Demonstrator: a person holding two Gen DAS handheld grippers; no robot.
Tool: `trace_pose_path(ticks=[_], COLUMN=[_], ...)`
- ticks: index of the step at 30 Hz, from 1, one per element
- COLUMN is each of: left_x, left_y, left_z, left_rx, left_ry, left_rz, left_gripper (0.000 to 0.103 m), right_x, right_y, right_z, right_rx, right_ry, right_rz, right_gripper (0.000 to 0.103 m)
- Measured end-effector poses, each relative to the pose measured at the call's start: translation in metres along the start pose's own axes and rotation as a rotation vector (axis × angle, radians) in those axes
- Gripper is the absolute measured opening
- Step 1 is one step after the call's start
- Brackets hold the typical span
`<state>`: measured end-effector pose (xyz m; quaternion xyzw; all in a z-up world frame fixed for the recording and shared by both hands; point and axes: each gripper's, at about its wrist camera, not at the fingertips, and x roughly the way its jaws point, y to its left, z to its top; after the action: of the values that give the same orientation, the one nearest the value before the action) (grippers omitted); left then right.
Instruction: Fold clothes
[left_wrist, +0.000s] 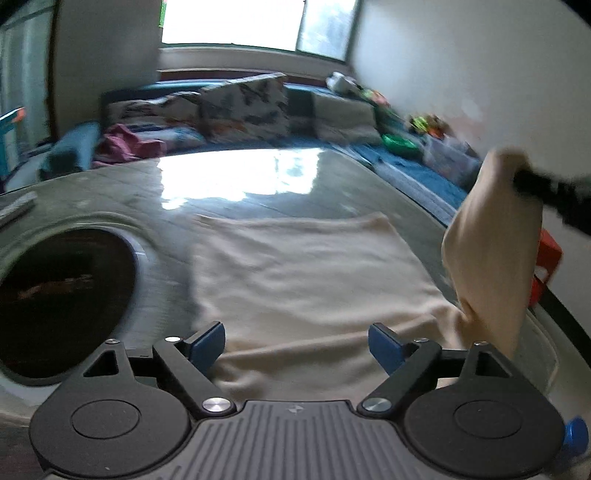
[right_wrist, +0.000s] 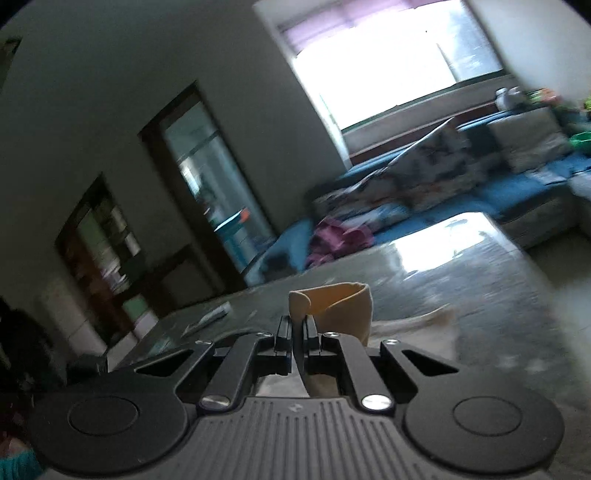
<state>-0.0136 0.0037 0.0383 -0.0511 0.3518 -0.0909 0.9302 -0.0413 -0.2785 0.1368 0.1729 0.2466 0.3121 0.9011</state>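
Observation:
A cream garment (left_wrist: 306, 273) lies spread flat on the grey table (left_wrist: 229, 184) in the left wrist view. My left gripper (left_wrist: 296, 345) hovers open just above its near edge, nothing between the blue pads. At the right, one end of the garment is lifted off the table and hangs from my right gripper (left_wrist: 517, 181), which shows there as a blurred dark shape. In the right wrist view my right gripper (right_wrist: 297, 325) is shut on that cream garment (right_wrist: 332, 306), whose edge curls up above the fingertips.
A dark round opening (left_wrist: 62, 299) sits in the table at the left. A red box (left_wrist: 546, 266) stands at the table's right edge. Behind the table runs a blue sofa (left_wrist: 417, 166) with patterned cushions (left_wrist: 243, 107), a pink cloth (left_wrist: 125, 144) and toys.

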Motion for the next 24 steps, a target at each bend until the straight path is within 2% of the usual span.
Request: trace_pose_path(ticks=[8,10,13,15,17,20,24], left_x=[-0.023,-0.025,-0.024,-0.025,-0.026,-0.026,-0.016], left_y=[0.046,0.051,0.053,0.051,0.047,0.035,0.018], left_z=[0.0,-0.002,-0.003,-0.003,-0.004,-0.005,-0.01], left_rx=[-0.084,-0.096,-0.101,-0.096,-0.085,-0.064,-0.033], left_ry=[-0.045,-0.046,-0.043,-0.043,-0.046,-0.047,-0.019], left_rz=[0.072,0.076,0.074,0.066,0.051,0.004,-0.042], left_gripper=[0.089,0.089,0.089,0.089,0.088,0.084,0.07], right_x=[0.076,0.089,0.092,0.081,0.067,0.048,0.025], right_y=[0.044,0.05,0.058,0.058,0.05,0.032,0.002], right_z=[-0.048,-0.062,-0.075,-0.075,-0.071,-0.068,-0.076], right_rx=[-0.06,-0.069,-0.094,-0.106,-0.126,-0.168,-0.184], right_ry=[0.229,0.286,0.331,0.331,0.316,0.306,0.313], right_rz=[0.08,0.094,0.109,0.11,0.08,-0.026,-0.163], right_gripper=[0.005,0.011,0.012,0.014,0.022,0.023,0.024])
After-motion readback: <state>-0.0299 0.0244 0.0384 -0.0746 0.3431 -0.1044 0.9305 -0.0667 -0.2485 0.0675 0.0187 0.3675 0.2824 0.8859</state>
